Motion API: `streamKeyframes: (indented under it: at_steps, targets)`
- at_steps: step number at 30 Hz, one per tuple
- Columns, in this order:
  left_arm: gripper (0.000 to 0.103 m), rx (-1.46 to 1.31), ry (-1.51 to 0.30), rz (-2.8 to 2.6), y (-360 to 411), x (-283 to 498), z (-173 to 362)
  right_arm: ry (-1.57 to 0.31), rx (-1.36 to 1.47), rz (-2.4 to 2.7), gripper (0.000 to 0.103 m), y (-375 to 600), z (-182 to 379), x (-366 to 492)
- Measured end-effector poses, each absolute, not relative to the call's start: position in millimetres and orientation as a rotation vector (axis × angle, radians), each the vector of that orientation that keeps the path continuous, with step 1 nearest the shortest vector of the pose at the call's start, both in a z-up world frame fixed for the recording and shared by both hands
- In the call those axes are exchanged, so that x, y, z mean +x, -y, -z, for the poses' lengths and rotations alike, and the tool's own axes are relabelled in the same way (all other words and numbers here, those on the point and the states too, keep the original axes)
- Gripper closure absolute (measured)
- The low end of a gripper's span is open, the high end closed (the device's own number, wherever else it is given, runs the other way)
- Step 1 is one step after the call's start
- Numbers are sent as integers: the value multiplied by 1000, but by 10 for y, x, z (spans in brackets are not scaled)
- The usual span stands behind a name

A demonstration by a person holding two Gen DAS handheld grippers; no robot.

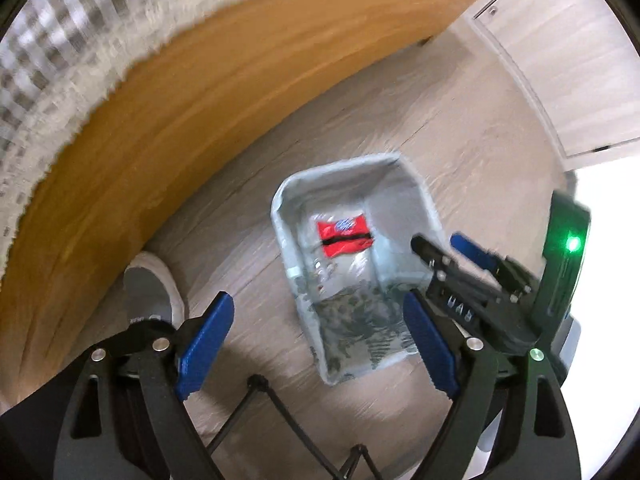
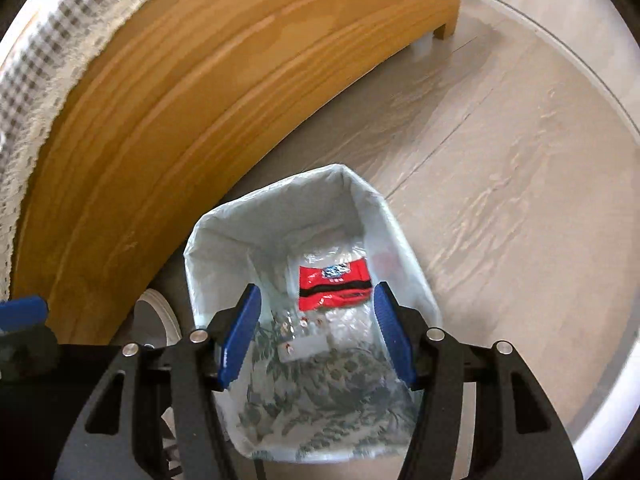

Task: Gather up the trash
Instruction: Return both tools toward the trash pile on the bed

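The trash, a red wrapper [image 2: 334, 285] with a black band and some crinkled clear plastic [image 2: 320, 332], is lying at the bottom of the lined bin [image 2: 208, 236], which is standing on the pale wood-grain floor [image 2: 500, 200] just beside the honey-coloured wooden bed frame [image 2: 200, 100]. I am hovering both tools over the bin's mouth, pointing steeply down so anything let go drops inside. My right gripper [image 2: 318, 334] is showing its blue fingers [image 2: 240, 336] spread with nothing between them, directly above the wrapper. My left gripper [image 1: 316, 344] is spread wider still, also empty, sitting over the bin's near edge with the right tool beside it. The liner is thin, translucent white film folded over a rectangular rim; a leafy grey-green print, possibly on the bin wall behind the film, is showing through, though blur keeps me from being sure. A grey shoe [image 1: 150, 288] is resting near the bin.
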State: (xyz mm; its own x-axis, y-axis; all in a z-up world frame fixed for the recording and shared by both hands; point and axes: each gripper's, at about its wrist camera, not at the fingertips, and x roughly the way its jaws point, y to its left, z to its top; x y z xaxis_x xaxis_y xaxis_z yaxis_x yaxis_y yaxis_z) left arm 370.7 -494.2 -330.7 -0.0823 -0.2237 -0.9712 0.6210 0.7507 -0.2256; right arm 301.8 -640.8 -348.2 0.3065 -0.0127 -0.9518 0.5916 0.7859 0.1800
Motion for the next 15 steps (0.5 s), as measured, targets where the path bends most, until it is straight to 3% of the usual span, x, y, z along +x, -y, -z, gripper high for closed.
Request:
streamKeyframes:
  at_steps: [3, 7, 11, 15]
  targets:
    - [19, 205, -1361, 796, 4775, 3709, 2814, -1159, 526, 457, 45, 6354, 3096, 2863]
    - [17, 37, -1139, 898, 4352, 3688, 2032, -1084, 346, 498, 35, 6218, 2425, 2786]
    - [16, -30, -996, 905, 3830, 3749, 1454, -988, 223, 514, 34, 6005, 1833, 2824]
    - [12, -60, -875, 865, 3271, 3909, 1035, -826, 150, 489, 27, 5588, 1218, 2968]
